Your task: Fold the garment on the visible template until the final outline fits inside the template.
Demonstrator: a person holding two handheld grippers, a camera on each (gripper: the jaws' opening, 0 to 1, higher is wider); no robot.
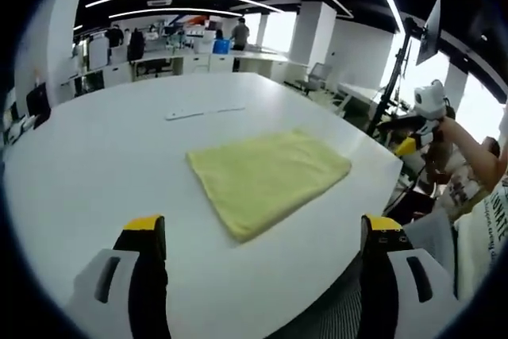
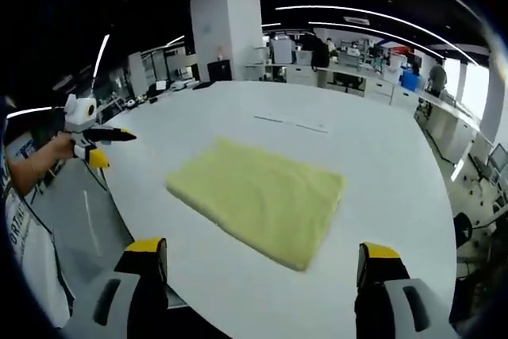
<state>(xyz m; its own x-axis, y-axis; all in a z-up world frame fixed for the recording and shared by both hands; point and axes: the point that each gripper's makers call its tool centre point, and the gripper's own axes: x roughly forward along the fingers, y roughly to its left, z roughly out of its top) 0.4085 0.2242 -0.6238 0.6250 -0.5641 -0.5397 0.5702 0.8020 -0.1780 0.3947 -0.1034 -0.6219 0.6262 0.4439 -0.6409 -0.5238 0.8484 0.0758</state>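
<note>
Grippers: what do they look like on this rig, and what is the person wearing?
Left gripper and right gripper match: black jaws with yellow tips rising from pale grey bodies, a white housing on top. The person's top is white with dark lettering.

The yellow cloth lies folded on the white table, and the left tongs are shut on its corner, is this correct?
Not quite. The rectangular yellow cloth does lie folded on the white table, but the left tongs are open and apart from it, as the left gripper view shows.
</note>
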